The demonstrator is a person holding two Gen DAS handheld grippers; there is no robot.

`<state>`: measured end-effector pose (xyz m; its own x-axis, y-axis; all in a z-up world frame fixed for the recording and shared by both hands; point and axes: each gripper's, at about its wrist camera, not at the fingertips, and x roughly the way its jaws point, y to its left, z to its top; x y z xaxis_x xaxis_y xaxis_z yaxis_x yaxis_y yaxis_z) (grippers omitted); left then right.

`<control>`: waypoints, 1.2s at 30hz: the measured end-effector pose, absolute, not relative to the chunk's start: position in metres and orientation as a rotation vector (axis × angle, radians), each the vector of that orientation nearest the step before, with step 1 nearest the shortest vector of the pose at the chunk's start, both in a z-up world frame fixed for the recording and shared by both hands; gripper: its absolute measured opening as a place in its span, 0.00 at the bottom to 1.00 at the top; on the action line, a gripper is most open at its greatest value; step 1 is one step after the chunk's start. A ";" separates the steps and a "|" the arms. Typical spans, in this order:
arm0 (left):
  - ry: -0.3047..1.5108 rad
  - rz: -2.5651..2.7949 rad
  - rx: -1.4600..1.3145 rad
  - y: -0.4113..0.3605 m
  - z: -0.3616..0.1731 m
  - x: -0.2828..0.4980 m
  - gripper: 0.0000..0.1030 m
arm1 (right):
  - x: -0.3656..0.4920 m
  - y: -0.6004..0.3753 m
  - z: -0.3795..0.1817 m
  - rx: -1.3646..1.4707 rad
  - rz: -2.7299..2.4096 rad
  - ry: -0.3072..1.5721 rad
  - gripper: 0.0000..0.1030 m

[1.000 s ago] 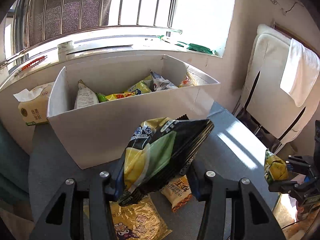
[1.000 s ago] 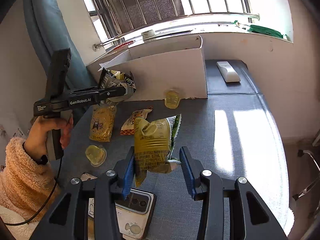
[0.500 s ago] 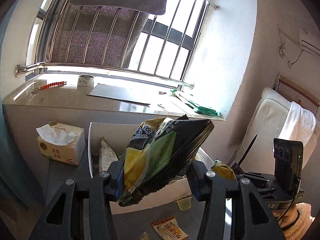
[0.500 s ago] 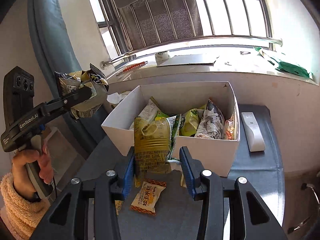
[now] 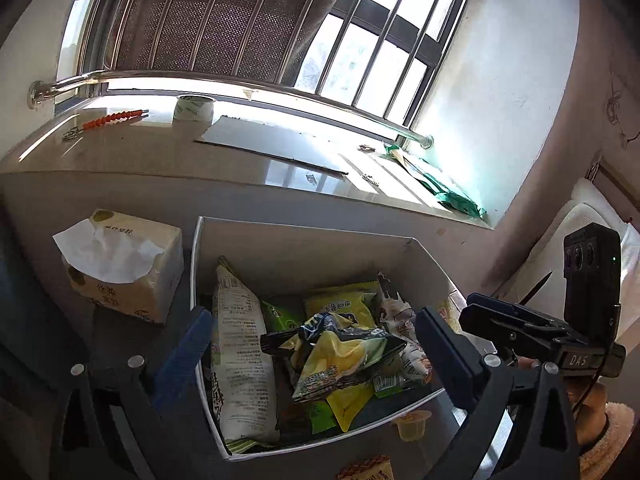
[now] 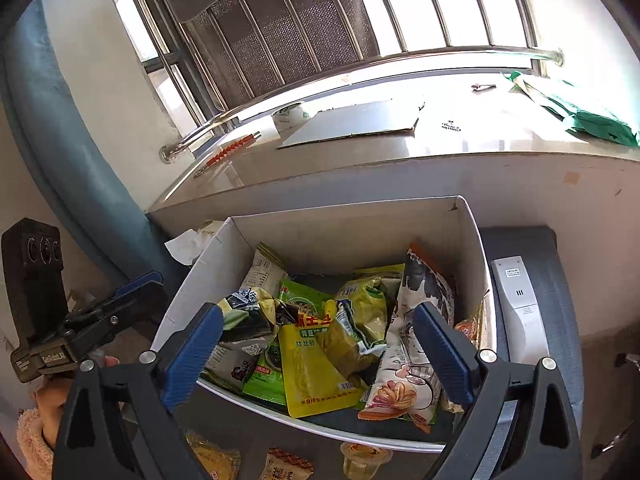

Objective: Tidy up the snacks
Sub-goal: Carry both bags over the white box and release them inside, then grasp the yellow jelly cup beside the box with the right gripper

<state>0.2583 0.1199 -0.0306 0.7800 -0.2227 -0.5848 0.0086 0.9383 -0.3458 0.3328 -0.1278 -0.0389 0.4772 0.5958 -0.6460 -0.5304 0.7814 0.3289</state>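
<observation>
Most snack packets are already lying in the white box [image 6: 472,240] at frame centre. A jelly cup [image 6: 366,458] and several small packets [image 6: 286,466] are still waiting on the table at the lower edge. The left gripper [image 5: 312,354] and the right gripper [image 6: 318,348] are both opening wide. A black-and-yellow bag [image 5: 340,356] and an olive-green bag [image 6: 352,344] are sitting free between the jaws, no pad touching.

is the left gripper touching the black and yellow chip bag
Apart. In the left wrist view the left gripper has its jaws opening wide, with clear gaps between both blue pads and the chip bag over the white box.
</observation>
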 end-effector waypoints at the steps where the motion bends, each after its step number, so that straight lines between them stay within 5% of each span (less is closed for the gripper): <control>1: 0.664 -0.119 -0.335 0.121 -0.030 0.254 1.00 | 0.331 -0.132 -0.038 0.094 0.682 0.818 1.00; 15: 0.559 -0.114 -0.168 0.098 0.002 0.158 1.00 | 0.246 -0.156 -0.014 0.017 0.760 0.738 1.00; 28: 0.673 -0.042 -0.278 0.058 -0.095 0.048 1.00 | 0.124 -0.224 -0.107 0.057 0.652 0.825 1.00; 36: 0.717 -0.024 -0.293 0.045 -0.119 0.032 1.00 | 0.122 -0.222 -0.131 0.048 0.626 0.859 1.00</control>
